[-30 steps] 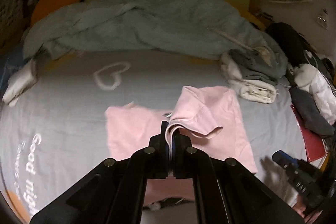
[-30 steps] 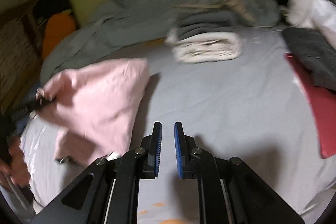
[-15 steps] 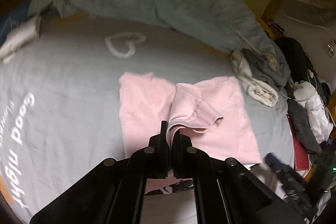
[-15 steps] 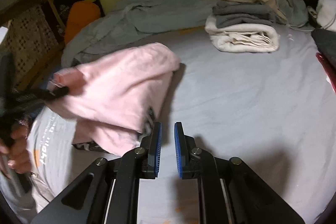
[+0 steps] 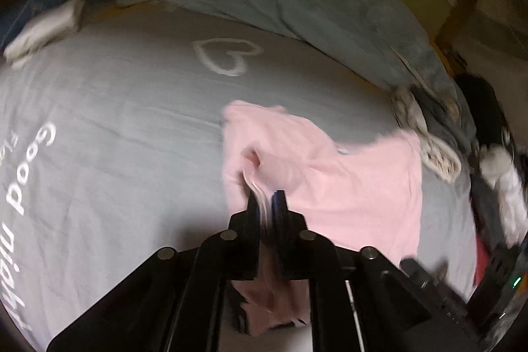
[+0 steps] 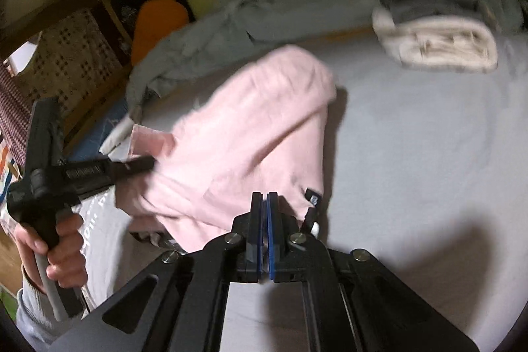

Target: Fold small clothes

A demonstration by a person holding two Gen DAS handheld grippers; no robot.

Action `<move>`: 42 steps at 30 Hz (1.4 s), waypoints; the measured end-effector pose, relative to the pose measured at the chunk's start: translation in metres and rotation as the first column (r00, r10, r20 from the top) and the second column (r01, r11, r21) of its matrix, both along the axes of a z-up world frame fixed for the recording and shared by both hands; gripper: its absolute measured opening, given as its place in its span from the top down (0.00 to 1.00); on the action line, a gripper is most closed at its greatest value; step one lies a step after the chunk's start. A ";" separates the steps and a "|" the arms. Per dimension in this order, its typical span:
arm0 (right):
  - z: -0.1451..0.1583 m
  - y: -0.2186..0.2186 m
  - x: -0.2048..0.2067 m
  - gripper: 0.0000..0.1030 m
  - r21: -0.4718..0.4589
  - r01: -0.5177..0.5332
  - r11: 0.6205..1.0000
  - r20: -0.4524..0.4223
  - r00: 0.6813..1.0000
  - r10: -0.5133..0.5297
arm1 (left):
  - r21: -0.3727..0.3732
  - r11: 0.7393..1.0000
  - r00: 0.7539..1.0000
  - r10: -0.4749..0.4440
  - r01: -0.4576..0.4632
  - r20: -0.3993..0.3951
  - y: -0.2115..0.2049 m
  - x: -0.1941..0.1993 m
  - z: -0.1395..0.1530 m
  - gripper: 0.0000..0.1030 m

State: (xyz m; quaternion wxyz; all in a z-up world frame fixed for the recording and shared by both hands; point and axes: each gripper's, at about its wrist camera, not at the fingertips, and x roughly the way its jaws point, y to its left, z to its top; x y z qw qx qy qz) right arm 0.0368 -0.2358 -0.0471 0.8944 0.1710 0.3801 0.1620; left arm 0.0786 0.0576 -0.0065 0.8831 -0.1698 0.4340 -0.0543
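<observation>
Left gripper (image 5: 266, 203) is laying the soft pink cotton top (image 5: 356, 183) over itself.
Its jaws are opening, cloth between; the right gripper (image 6: 265, 203), nearer the hem, is sitting closed, empty.

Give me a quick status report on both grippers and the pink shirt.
Left gripper jaws opening, pink shirt fold between them. Right gripper shut, nothing visibly gripped. Shirt half folded on the bed. Nothing in the way.

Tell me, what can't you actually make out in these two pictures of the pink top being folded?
- Right gripper: shut, but the right wrist view doesn't show whether cloth is pinched.
- Pink top: its near hem is hidden behind the left gripper, whose jaws are opening with cloth between them.
- White lettering on the bedsheet: cut off by the left wrist view's edge.
- Folded pile: motion-blurred.
</observation>
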 end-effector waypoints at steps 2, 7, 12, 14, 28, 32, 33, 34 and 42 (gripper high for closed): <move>-0.008 -0.001 0.000 0.99 -0.001 0.001 1.000 -0.015 1.000 -0.001 | 0.029 0.998 0.999 0.051 -0.050 -0.020 0.011 0.001 -0.008 0.96; -0.010 0.003 -0.001 0.99 -0.028 0.006 1.000 -0.007 1.000 -0.006 | 0.141 0.989 0.997 0.054 -0.045 -0.057 0.024 -0.006 -0.027 0.96; 0.007 -0.002 -0.019 0.99 -0.060 0.060 0.996 0.068 0.996 -0.056 | 0.123 0.992 0.999 0.017 -0.021 0.034 0.037 -0.016 0.000 0.96; 0.016 -0.010 -0.027 0.99 -0.059 0.115 0.992 0.100 0.989 -0.108 | 0.177 0.981 0.993 -0.090 0.075 0.078 0.015 -0.013 0.023 0.95; 0.011 -0.027 -0.028 0.99 -0.018 0.182 0.983 0.088 0.980 -0.180 | 0.410 0.698 0.797 -0.585 0.588 -0.147 -0.215 0.085 0.046 0.44; 0.009 -0.013 -0.030 0.99 -0.031 0.137 0.990 0.117 0.984 -0.132 | 0.436 0.625 0.752 -0.617 0.647 -0.232 -0.251 0.105 0.025 0.44; 0.007 -0.009 -0.029 0.99 -0.050 0.130 0.990 0.114 0.986 -0.123 | 0.442 0.606 0.742 -0.616 0.661 -0.265 -0.256 0.107 0.016 0.49; 0.004 -0.006 -0.027 0.99 -0.074 0.131 0.989 0.106 0.987 -0.123 | 0.476 0.577 0.737 -0.614 0.664 -0.284 -0.261 0.106 0.009 0.57; -0.010 0.009 -0.023 0.99 -0.159 0.168 0.973 0.058 0.985 -0.161 | 0.503 0.654 0.792 -0.601 0.565 -0.109 -0.248 0.097 0.006 0.87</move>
